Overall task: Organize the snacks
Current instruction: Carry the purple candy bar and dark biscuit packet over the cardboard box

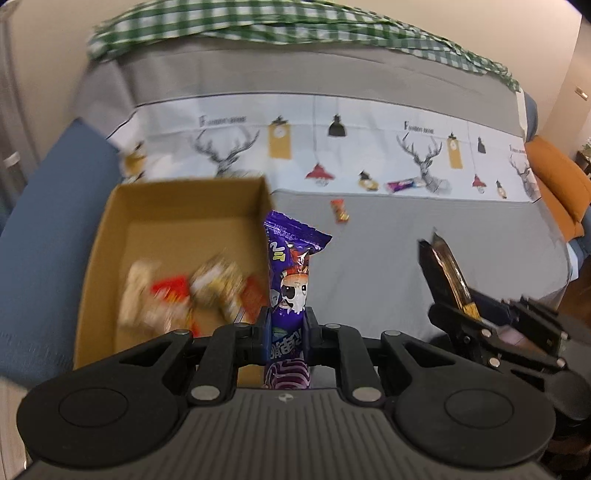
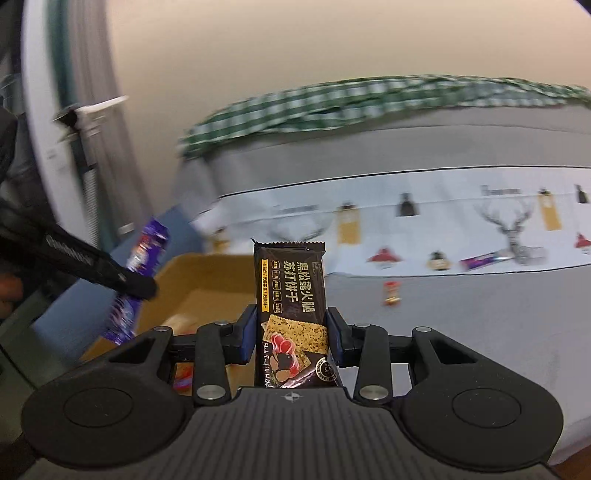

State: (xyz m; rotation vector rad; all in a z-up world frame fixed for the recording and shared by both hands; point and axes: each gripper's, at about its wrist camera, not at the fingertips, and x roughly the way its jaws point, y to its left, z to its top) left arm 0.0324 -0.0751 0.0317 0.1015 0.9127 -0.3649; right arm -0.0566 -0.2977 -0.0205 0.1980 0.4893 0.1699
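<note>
My left gripper (image 1: 289,325) is shut on a purple snack packet (image 1: 290,273), held upright just right of an open cardboard box (image 1: 122,206) with several wrapped snacks (image 1: 192,291) in it. My right gripper (image 2: 291,328) is shut on a dark cracker packet (image 2: 290,295), held right of the box (image 2: 207,273). In the left wrist view the right gripper (image 1: 439,269) and its packet show at the right. In the right wrist view the left gripper's finger (image 2: 110,273) and the purple packet (image 2: 142,258) show at the left. A small orange snack (image 1: 340,210) and a purple bar (image 1: 400,184) lie on the sofa seat.
The sofa has a grey and white deer-print cover (image 1: 369,147) and a green checked cloth (image 1: 295,26) along its back. A blue armrest (image 1: 55,206) borders the box on the left. An orange cushion (image 1: 557,177) sits at the far right.
</note>
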